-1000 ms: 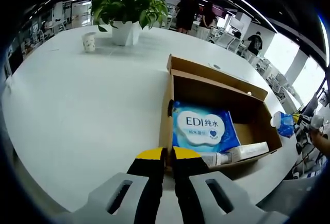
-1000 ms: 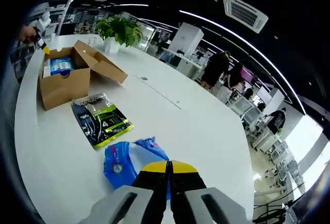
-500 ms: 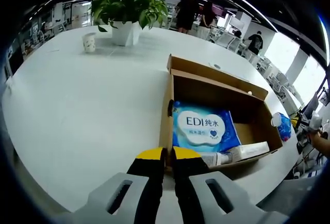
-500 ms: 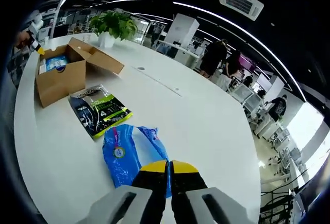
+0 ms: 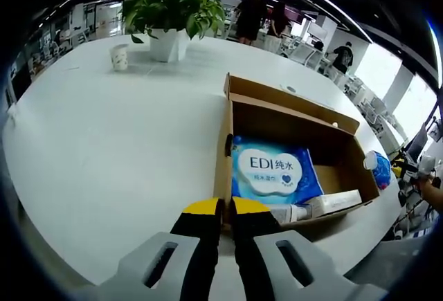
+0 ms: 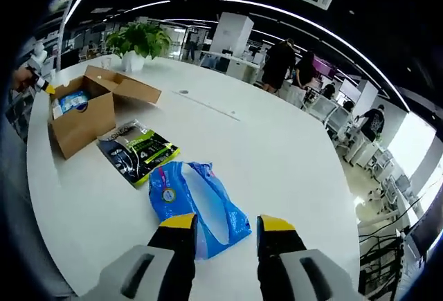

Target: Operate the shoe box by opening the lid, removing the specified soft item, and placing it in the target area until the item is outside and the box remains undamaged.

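1. On the far left of the left gripper view, a paper cup point(image 5: 120, 56) stands on the round white table point(image 5: 104, 142); just beside it, a leafy plant in a white pot point(image 5: 168, 17) rises at the table's far side.

2. The left gripper point(image 5: 224, 207) hangs at the near end of the open cardboard shoe box point(image 5: 222, 156), its yellow-tipped jaws pressed together with nothing between them.

3. Inside the box, a blue wet-wipe pack point(image 5: 274, 169) printed "EDI" lies flat on the floor, taking up the near half. A white tube point(image 5: 320, 206) lies along the near wall, just beside the pack. The far half of the box shows bare cardboard, and the lid flap stands folded back along the far edge.

4. In the right gripper view, the same shoe box point(image 6: 84, 117) sits at the left of the table point(image 6: 277, 156), lid thrown open, with the blue pack point(image 6: 72, 99) visible inside. The other gripper, held in a hand point(image 6: 21, 78), hovers at the box's left end.

5. Outside the box, a black-and-green flat packet point(image 6: 137, 151) lies on the table near it.

6. Further right, a soft blue plastic bag point(image 6: 197, 204) lies on the tabletop, well apart from the box.

7. The right gripper point(image 6: 225, 223) hovers above the bag's near edge, jaws spread wide, grasping nothing.
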Available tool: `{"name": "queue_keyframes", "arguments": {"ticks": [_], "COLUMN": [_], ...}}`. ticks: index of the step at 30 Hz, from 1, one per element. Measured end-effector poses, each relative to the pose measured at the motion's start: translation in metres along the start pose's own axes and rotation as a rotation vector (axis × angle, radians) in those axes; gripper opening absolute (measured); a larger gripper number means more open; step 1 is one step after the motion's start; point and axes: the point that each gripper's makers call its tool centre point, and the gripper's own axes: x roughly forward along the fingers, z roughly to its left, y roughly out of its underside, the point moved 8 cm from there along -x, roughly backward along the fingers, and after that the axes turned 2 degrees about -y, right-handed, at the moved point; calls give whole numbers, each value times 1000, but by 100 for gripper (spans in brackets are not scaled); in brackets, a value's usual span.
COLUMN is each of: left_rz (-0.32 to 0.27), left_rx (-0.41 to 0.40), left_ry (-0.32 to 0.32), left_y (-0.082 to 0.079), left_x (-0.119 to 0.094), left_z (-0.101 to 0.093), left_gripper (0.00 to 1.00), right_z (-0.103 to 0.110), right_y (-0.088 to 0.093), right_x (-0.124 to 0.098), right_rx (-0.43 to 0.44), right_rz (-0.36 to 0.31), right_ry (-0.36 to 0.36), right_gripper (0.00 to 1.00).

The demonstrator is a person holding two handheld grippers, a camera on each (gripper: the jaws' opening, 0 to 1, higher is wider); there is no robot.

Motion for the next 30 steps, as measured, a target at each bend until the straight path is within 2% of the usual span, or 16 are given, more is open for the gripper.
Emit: {"name": "queue_keyframes", "arguments": {"ticks": [6,12,16,24,30], "left_rz": [-1,-2,-1,1,1], "left_rx": [-3,-3,-2,6,3], "left_ry": [2,4,4,2,4], "left_y": [1,0,0,0,0], "left_x": [-1,-1,-1,-1,-1], "left_z": [-1,-1,-1,-1,-2], "left_gripper": [3,3,3,3,3], "right_z": [8,19,24,27,26], "right_y": [6,17,24,38,41], "right_x": [-3,4,7,16,23], "right_rx": [28,84,88,135,126], "right_rz": [28,78,116,161,163], "right_ry": [-16,-31,-25,-38,-50], "right_gripper": [44,54,59,59,55]}}
